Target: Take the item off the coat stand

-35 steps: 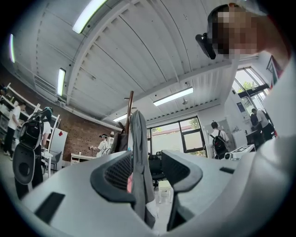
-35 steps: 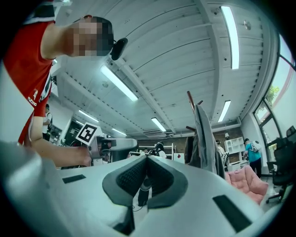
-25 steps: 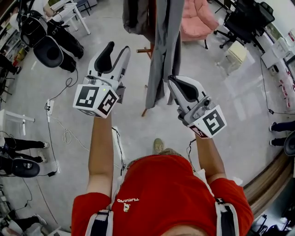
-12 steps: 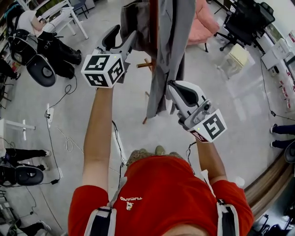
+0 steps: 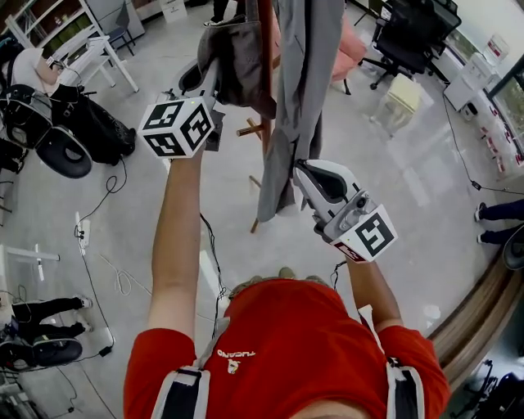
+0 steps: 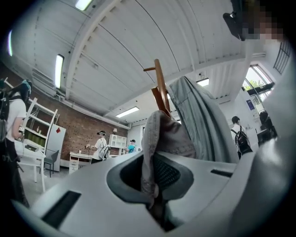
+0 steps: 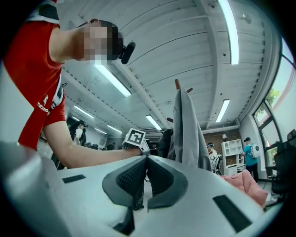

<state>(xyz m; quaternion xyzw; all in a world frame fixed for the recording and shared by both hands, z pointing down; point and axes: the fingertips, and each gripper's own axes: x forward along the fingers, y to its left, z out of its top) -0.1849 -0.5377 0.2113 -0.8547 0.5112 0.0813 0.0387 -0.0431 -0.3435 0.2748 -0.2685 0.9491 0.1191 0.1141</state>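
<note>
A wooden coat stand (image 5: 266, 57) carries a long grey coat (image 5: 299, 98) and a taupe garment (image 5: 237, 49). My left gripper (image 5: 211, 78) is raised against the taupe garment. In the left gripper view its jaws are closing, and a fold of that taupe garment (image 6: 159, 134) is pinched between the pads (image 6: 167, 173). My right gripper (image 5: 301, 168) hangs lower, beside the grey coat's hem. In the right gripper view the right gripper (image 7: 146, 159) is shut with nothing in it; the grey coat (image 7: 187, 129) hangs beyond it.
A pink armchair (image 5: 348, 49) and a black office chair (image 5: 409, 24) stand behind the stand. A pale stool (image 5: 401, 94) sits to the right. White tables (image 5: 90, 49), black bags (image 5: 61, 151) and floor cables (image 5: 106, 196) lie to the left.
My left gripper rose from waist height up to the taupe garment and closed on a fold of it. My right gripper stayed almost still beside the grey coat.
</note>
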